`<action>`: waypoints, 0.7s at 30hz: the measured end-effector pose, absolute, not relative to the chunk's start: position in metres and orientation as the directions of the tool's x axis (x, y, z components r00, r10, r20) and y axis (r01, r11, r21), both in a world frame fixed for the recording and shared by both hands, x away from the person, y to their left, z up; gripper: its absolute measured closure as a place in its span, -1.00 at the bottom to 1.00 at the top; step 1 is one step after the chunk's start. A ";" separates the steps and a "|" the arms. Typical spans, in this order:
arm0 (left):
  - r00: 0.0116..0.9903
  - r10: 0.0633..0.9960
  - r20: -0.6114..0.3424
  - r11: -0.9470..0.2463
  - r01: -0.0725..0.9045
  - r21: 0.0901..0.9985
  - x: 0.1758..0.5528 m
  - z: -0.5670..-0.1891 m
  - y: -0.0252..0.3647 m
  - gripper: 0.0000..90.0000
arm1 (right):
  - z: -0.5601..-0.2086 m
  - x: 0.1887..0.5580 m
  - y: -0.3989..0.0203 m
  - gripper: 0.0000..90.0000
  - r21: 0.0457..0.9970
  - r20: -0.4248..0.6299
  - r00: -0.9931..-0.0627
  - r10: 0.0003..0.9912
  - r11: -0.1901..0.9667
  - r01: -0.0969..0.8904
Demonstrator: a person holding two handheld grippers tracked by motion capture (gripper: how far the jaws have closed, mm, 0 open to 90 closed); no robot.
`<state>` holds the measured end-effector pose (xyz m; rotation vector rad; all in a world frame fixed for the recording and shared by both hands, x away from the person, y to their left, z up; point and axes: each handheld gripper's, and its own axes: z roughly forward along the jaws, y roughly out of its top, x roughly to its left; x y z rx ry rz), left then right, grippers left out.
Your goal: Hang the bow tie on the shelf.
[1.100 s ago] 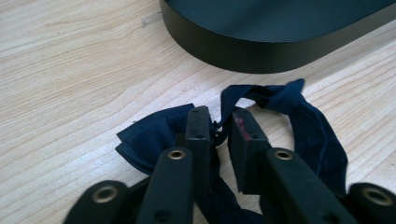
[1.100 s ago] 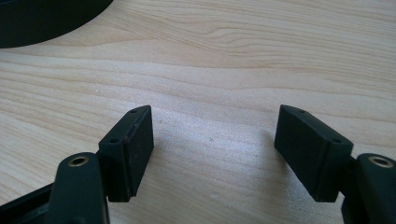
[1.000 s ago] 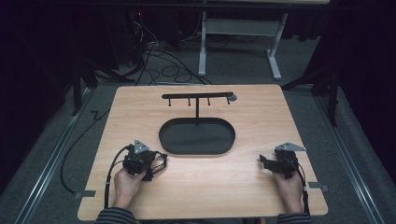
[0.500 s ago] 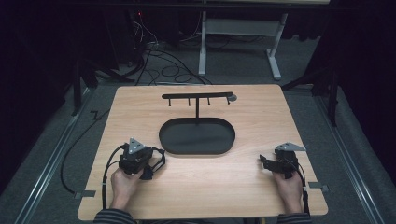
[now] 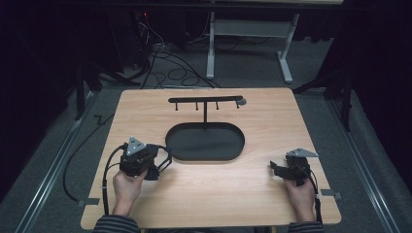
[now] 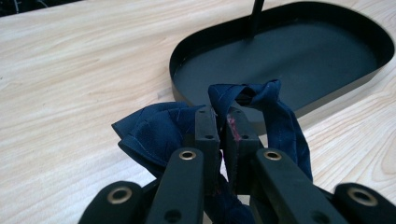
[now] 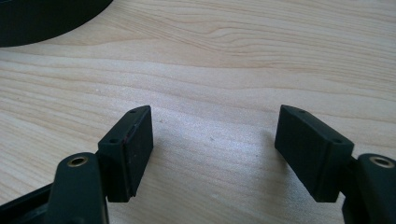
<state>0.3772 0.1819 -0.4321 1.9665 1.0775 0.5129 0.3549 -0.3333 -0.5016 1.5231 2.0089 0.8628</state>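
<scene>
navy cloth [image 6: 154, 135] is pinched between the closed jaws of the left gripper [image 6: 219, 126], bunched to both sides of its fingers [image 6: 207, 128], just short of the black tray [image 6: 187, 56]. hanging on the stand [image 5: 206, 101] appears undone. right gripper [image 7: 212, 144] gapes wide, empty, over bare table [image 7: 261, 60].

One wooden table [image 5: 243, 194], one black oval tray [image 5: 194, 153], one hook stand [image 5: 205, 100], one blue cloth [image 6: 154, 130], two tongs.

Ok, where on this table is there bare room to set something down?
Bare wood lies between the tray and the right gripper, along the near edge between both hands, and left and right of the rack. It's crowded at the tray's left end, where the left gripper holds a blue cloth.
</scene>
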 end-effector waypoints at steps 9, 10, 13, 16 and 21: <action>0.555 0.830 -0.058 -0.273 0.495 0.825 0.381 -0.422 0.183 0.89 | -0.502 0.355 -0.333 -0.35 0.723 0.002 -0.272 0.962 0.187 0.665; 0.554 0.832 -0.034 -0.291 0.487 0.824 0.381 -0.420 0.181 0.89 | -0.501 0.355 -0.333 -0.35 0.722 0.002 -0.272 0.962 0.186 0.666; 0.564 0.826 -0.003 -0.320 0.473 0.820 0.382 -0.416 0.178 0.89 | -0.502 0.355 -0.333 -0.35 0.723 0.000 -0.273 0.962 0.189 0.664; 0.570 0.822 -0.003 -0.320 0.465 0.825 0.384 -0.412 0.176 0.89 | -0.502 0.355 -0.333 -0.36 0.723 -0.006 -0.275 0.961 0.194 0.663; 0.581 0.814 -0.031 -0.300 0.465 0.833 0.388 -0.406 0.174 0.89 | -0.502 0.355 -0.333 -0.36 0.723 -0.001 -0.274 0.962 0.190 0.665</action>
